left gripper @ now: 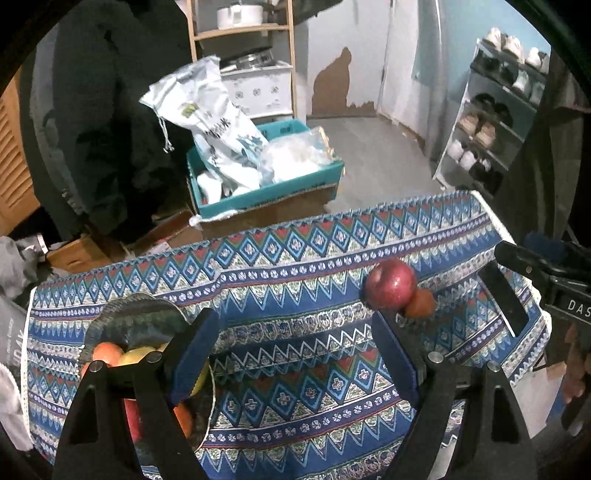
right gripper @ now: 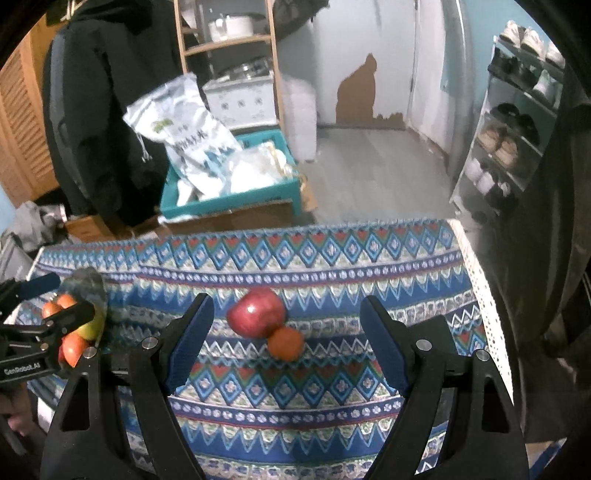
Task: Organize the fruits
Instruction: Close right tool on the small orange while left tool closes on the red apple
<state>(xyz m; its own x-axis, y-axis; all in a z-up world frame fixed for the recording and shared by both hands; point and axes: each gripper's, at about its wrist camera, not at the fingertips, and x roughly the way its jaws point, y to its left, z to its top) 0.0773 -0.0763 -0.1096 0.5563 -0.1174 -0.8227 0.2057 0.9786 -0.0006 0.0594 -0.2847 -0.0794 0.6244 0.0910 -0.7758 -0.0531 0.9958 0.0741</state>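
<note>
A red apple (right gripper: 256, 313) lies on the patterned blue tablecloth (right gripper: 295, 406) with an orange fruit (right gripper: 285, 343) touching it. My right gripper (right gripper: 286, 321) hovers open above the cloth, and both fruits show between its blue pads (right gripper: 188, 347), untouched. In the left wrist view the red apple (left gripper: 392, 284) and the orange fruit (left gripper: 421, 303) sit off to the right. My left gripper (left gripper: 291, 336) is open over bare cloth. A dark glass bowl (left gripper: 136, 317) at its left finger holds several fruits, orange, yellow and red. The left gripper (right gripper: 55, 314) also shows beside the glass bowl (right gripper: 92, 288) in the right wrist view.
Beyond the table's far edge stand a teal crate (left gripper: 266, 188) with white bags, cardboard boxes, a wooden shelf (left gripper: 243, 33) and a shoe rack (left gripper: 491, 122). A dark coat (right gripper: 107, 110) hangs at the back left. The other gripper's body (left gripper: 554, 280) reaches in from the right.
</note>
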